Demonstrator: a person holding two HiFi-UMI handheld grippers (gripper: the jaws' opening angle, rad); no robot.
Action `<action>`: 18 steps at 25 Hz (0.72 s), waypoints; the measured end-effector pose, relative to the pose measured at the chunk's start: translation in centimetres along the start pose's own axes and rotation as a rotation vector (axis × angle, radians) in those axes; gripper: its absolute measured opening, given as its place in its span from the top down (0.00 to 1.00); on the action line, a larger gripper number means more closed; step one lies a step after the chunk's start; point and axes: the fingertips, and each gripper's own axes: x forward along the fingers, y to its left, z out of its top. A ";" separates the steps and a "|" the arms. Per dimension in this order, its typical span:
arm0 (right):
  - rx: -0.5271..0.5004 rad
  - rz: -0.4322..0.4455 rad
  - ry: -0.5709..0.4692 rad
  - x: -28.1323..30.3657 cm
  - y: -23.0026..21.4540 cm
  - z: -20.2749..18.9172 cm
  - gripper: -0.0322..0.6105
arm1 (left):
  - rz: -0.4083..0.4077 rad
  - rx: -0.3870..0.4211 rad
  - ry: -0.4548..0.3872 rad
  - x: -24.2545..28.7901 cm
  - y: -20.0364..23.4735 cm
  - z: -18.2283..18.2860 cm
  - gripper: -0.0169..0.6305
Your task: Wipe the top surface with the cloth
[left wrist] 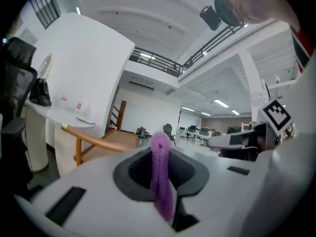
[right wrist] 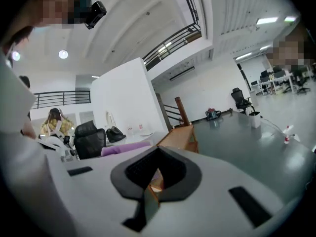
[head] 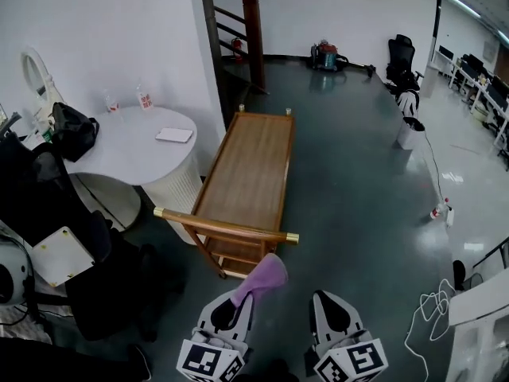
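Two grippers hang just short of the wooden trolley (head: 248,165): the left gripper (head: 238,307) has its jaws pinching a purple cloth (head: 266,277) in mid-air, the right gripper (head: 334,313) has its jaws pressed together, empty, so all the wiping apparently remains.

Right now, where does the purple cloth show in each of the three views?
Head view: the cloth is at bottom centre, sticking up out of the left gripper.
Left gripper view: dead centre, an upright purple strip pinched between the jaws.
Right gripper view: left of centre, a purple band lying sideways.
Shared landmark: the wooden cart, which lies beyond the cloth in every view.
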 end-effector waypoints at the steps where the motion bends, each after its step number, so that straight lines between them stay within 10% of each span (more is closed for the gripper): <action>1: 0.015 0.006 0.012 -0.7 0.7 1.6 0.94 | -0.003 0.007 0.003 -0.3 -0.8 1.8 0.89; 9: -0.020 0.093 -0.002 -3.3 5.0 9.8 0.94 | -0.008 0.038 -0.038 -3.2 -4.7 10.5 0.89; 18: -0.056 0.092 0.050 -2.5 6.6 8.3 0.94 | -0.022 0.110 -0.085 -4.4 -3.6 12.5 0.89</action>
